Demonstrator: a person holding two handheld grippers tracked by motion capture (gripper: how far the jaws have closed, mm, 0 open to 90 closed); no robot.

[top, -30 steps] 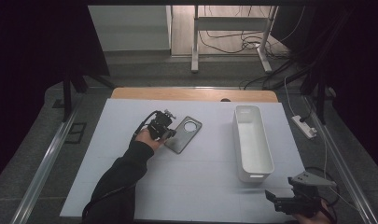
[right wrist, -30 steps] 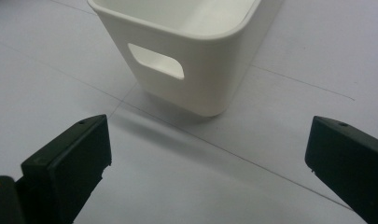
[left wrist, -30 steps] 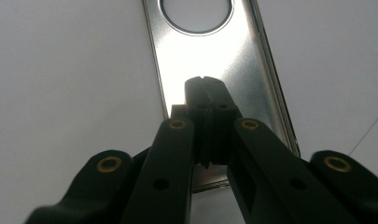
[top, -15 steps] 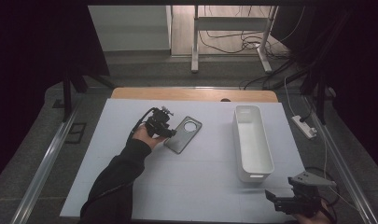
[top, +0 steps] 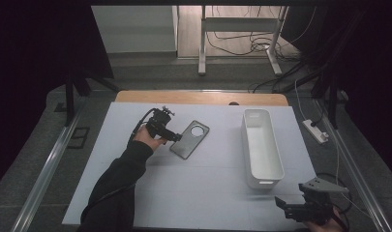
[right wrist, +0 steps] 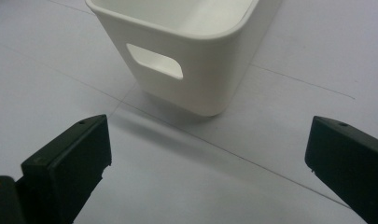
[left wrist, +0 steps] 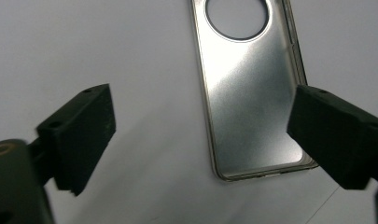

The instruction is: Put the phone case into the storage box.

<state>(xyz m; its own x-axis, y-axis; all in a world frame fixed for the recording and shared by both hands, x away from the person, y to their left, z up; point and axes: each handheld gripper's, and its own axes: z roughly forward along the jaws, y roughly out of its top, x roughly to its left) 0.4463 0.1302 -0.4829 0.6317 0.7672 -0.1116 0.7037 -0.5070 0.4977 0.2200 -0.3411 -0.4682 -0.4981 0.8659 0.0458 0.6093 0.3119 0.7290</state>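
Hardly anything has shifted on the white table mat since the earlier frames, apart from the left gripper, whose jaws have just been opening and now stand wide with nothing clamped. White storage bin sits empty, right of centre. Metallic phone case lies flat on the mat, its near end between the spread pads, untouched. Likely a grasp is being lined up. Right gripper hangs wide open, empty, near the bin's end.

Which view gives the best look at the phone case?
The left gripper view: the phone case lies close up, with its round camera cutout and rim clear. The high view shows it small, flat on the table beside the left gripper.
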